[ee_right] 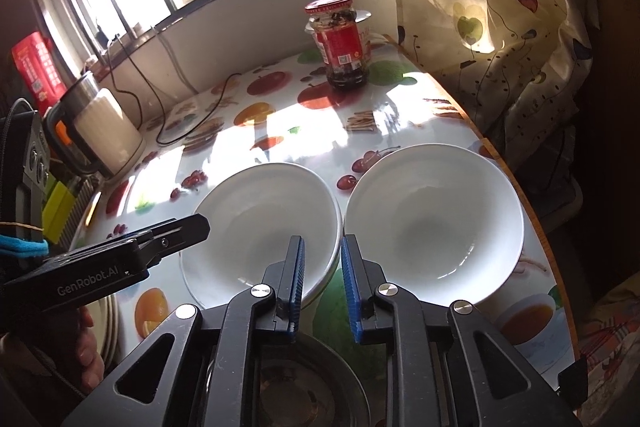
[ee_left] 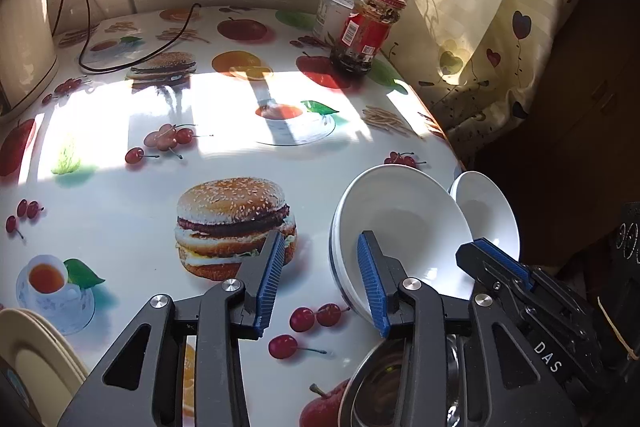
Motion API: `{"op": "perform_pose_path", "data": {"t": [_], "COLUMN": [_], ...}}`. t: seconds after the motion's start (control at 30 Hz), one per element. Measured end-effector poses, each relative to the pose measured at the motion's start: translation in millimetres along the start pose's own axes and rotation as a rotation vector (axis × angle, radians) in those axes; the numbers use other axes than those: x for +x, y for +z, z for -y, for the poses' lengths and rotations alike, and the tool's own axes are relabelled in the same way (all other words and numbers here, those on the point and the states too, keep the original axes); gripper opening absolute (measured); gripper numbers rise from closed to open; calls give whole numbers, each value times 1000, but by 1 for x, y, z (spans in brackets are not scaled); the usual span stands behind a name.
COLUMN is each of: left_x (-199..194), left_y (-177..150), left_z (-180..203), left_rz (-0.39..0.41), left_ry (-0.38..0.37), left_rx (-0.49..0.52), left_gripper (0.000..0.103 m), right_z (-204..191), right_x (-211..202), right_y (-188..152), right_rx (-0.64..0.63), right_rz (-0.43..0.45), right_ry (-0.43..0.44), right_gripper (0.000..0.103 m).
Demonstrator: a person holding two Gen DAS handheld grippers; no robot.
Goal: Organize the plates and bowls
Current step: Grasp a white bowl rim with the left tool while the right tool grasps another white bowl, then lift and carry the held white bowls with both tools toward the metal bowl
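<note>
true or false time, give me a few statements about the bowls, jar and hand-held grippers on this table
1. Two white bowls sit side by side near the table edge. True: left bowl, right bowl.
2. The jar has a blue lid. False: its lid is red.
3. The right hand-held gripper grips the right bowl. False: its pads close on the left bowl's near rim.
4. The left hand-held gripper holds a plate. False: its jaws are open and hold nothing.
5. A metal bowl lies below the grippers. True.
</note>
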State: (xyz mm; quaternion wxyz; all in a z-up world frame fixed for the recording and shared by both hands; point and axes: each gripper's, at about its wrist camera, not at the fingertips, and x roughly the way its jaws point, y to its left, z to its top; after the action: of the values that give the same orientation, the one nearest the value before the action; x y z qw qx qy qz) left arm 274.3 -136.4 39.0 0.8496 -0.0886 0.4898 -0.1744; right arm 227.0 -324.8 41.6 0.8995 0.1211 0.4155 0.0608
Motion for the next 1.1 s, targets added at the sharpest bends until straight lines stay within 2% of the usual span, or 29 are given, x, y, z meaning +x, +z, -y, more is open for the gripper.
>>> {"op": "perform_pose_path", "data": {"t": [0.27, 0.5, 0.83, 1.1], "left_x": [2, 4, 5, -2], "left_y": [0, -1, -3, -5], "left_z": [1, 8, 12, 9], "left_rz": [4, -2, 2, 11], "left_ry": [-10, -12, 12, 2], "left_rx": [7, 26, 40, 27], "left_gripper": [20, 11, 11, 11], "right_z": [1, 2, 3, 2], "right_x": [1, 1, 1, -6], "right_y": [1, 0, 0, 0], "right_rx": [12, 23, 33, 46], "right_rz": [4, 10, 11, 30], "right_ry": [-11, -14, -12, -1], "right_gripper": [12, 10, 10, 10]}}
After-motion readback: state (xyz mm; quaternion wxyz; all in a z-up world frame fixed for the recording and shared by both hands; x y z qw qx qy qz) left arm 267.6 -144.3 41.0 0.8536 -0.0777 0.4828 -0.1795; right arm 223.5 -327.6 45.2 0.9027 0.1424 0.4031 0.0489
